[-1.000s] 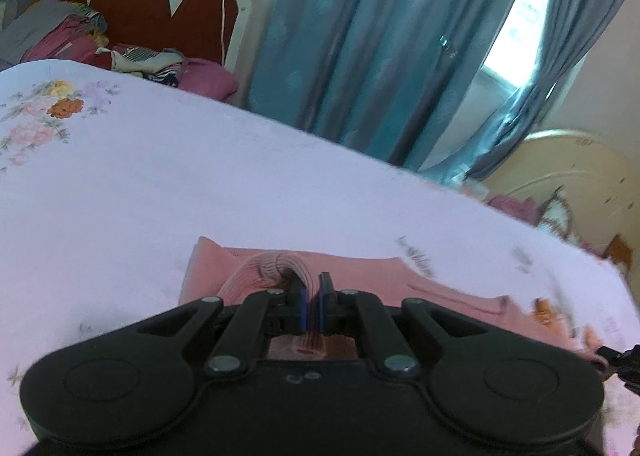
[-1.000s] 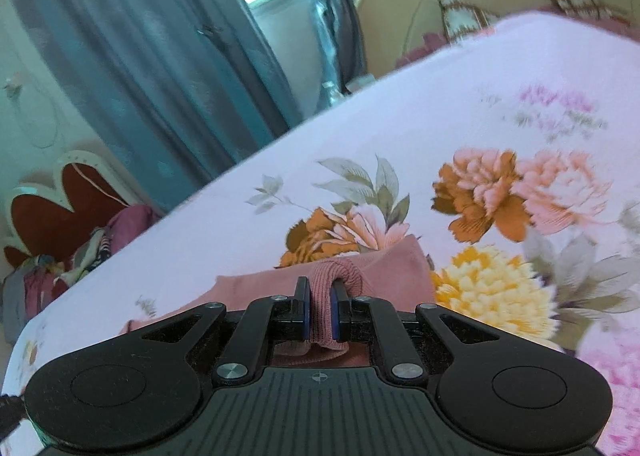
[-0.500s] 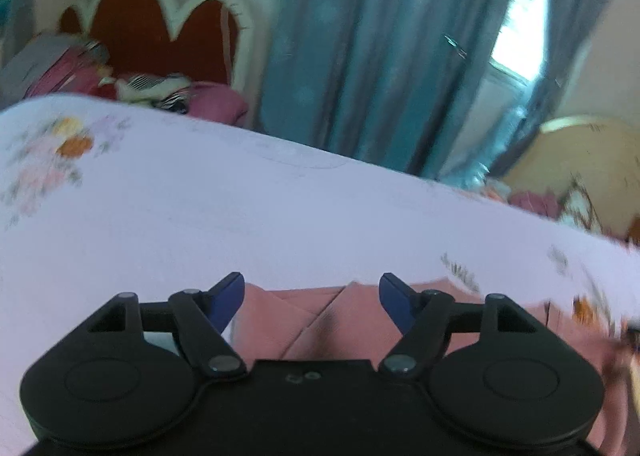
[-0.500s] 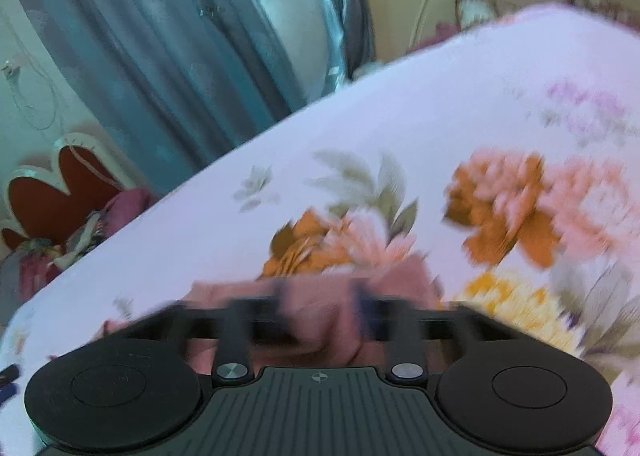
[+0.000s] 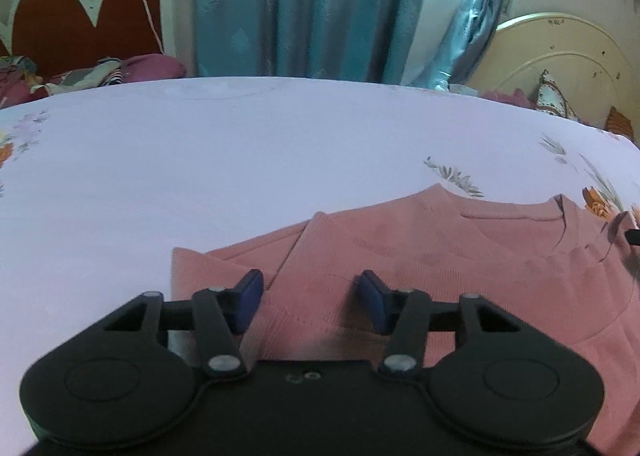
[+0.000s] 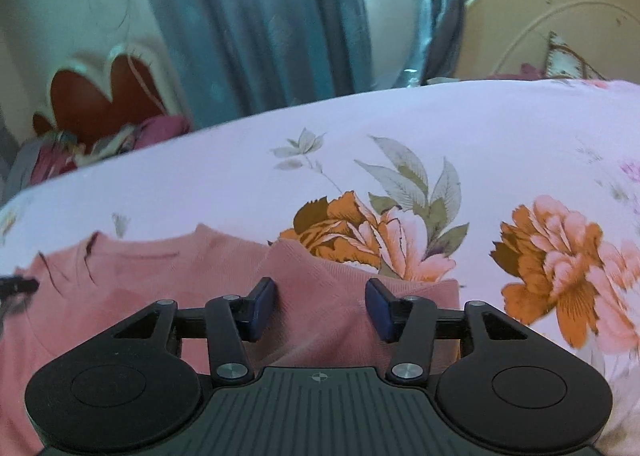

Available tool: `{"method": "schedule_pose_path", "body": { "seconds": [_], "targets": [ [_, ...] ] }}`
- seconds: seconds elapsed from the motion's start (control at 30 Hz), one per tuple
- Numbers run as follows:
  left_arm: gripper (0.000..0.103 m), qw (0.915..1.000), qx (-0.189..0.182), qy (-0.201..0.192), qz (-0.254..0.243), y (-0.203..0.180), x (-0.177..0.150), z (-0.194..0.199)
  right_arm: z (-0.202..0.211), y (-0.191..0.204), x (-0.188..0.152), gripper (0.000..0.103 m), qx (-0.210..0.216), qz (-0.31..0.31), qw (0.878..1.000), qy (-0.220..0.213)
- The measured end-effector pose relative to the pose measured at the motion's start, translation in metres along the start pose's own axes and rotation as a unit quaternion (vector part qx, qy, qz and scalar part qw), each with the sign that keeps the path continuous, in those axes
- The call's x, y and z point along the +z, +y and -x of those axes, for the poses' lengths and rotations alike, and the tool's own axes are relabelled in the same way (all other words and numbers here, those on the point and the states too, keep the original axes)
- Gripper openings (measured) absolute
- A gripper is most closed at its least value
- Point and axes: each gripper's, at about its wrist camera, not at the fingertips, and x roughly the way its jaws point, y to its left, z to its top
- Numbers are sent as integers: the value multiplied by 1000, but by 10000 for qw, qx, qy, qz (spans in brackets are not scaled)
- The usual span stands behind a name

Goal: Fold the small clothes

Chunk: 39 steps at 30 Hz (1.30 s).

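Observation:
A small pink knit top (image 5: 440, 256) lies flat on the flowered bed sheet (image 5: 240, 160), sleeves folded in, neckline toward the far side. My left gripper (image 5: 311, 302) hovers over its left part; the jaws stand apart and are closing, with fabric below them but the blue pads (image 5: 250, 298) not pressing it. In the right wrist view the same top (image 6: 160, 276) lies at lower left. My right gripper (image 6: 320, 308) stands over its right folded edge, jaws apart and closing, pads clear of the cloth.
A red scalloped headboard (image 5: 80, 20) with a heap of clothes (image 5: 100, 74) is at far left. Blue curtains (image 5: 304, 4) hang behind the bed. A cream round headboard (image 5: 560, 56) stands at far right. The sheet's orange flowers (image 6: 560, 264) lie right of the top.
Both grippers were shut on bunched pink fabric a second ago; they have let it go, opened, and sunk a little. The top now lies flat on the sheet.

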Motion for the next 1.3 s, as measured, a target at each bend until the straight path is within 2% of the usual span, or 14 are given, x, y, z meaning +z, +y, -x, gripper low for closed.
{"method": "schedule_pose_path", "body": {
  "seconds": [0.07, 0.1, 0.17, 0.2, 0.33, 0.43, 0.53, 0.63, 0.7, 0.9, 0.97, 1.1, 1.17, 1.3],
  "targets": [
    [36, 10000, -54, 3, -74, 0, -1, 0, -5, 0, 0, 48, 113, 150, 9998, 103],
    [30, 9999, -45, -26, -114, 0, -2, 2, -8, 2, 0, 26, 132, 263, 9994, 154],
    [11, 9999, -25, -115, -110, 2, -3, 5, -8, 5, -1, 18, 144, 450, 9987, 184],
    [9, 9998, -21, -176, -87, 3, -4, 7, -7, 5, -1, 11, 145, 491, 9986, 157],
    [8, 9974, 48, -684, 224, 10, -3, 23, 10, 2, 2, 8, 321, 148, 9989, -305],
    [8, 9924, 267, -1084, 522, 16, -1, 33, 23, -21, 6, 8, 354, -1051, 9902, -853],
    [8, 9912, 596, -971, 667, 16, -3, 16, 0, -27, -3, 8, -87, -1395, 9891, -454],
    [8, 9894, 811, -962, 719, 11, -5, 7, -5, -29, -10, 8, -182, -1714, 9842, -409],
    [8, 9897, 972, -869, 587, 6, -5, -1, -8, -25, -11, 8, -282, -1561, 9868, -326],
    [13, 9894, 1222, -739, 257, 0, -10, -1, 7, -12, -3, 18, -483, -1103, 9910, -590],
    [25, 9897, 1219, -734, 180, 1, -13, 3, 14, -12, -3, 18, -548, -964, 9916, -671],
    [34, 9904, 1086, -837, 182, -1, -18, 21, 30, 0, -8, 18, -575, -593, 9935, -779],
    [47, 9901, 1038, -931, 187, -3, -21, 32, 33, 8, -13, 18, -615, -380, 9943, -779],
    [55, 9905, 817, -1102, 88, -19, -28, 53, 32, 25, -23, 18, -521, -84, 9967, -619]
  ]
}}
